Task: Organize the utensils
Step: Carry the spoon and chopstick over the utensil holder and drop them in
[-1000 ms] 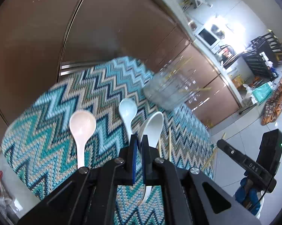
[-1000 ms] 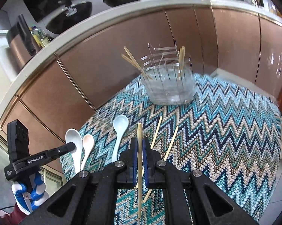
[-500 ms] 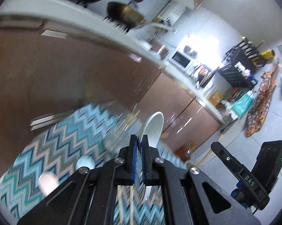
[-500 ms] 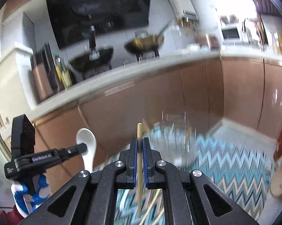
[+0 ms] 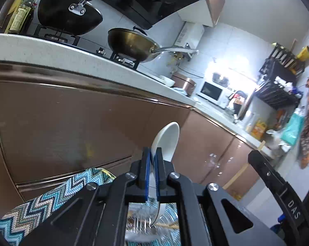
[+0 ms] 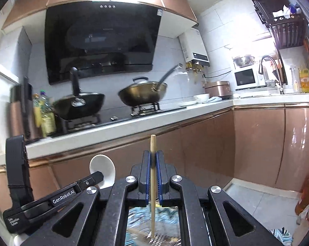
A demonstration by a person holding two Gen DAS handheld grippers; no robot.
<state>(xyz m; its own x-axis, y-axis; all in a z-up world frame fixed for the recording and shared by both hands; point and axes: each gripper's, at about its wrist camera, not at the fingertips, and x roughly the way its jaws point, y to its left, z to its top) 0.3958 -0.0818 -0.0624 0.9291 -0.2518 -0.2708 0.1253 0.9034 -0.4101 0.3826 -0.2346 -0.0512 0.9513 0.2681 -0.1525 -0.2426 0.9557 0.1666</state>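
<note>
Both tongs are clamped tight and held up off the floor: the left gripper [image 5: 152,160] pinches a white spoon [image 5: 166,139] by its handle, bowl up, and the right gripper [image 6: 153,164] grips a wooden chopstick [image 6: 152,184] standing upright. Below them, blurred, sits a clear holder [image 5: 146,223] on a zigzag mat [image 5: 52,201]; what it holds I cannot tell. Behind, two pans [image 6: 143,94] sit on the stove.

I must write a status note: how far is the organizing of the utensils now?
Done: cannot tell, the clear holder is blurred below. In hand: left tongs shut on a white spoon; right tongs shut on a wooden chopstick, both lifted. Left: putting both into the holder.
</note>
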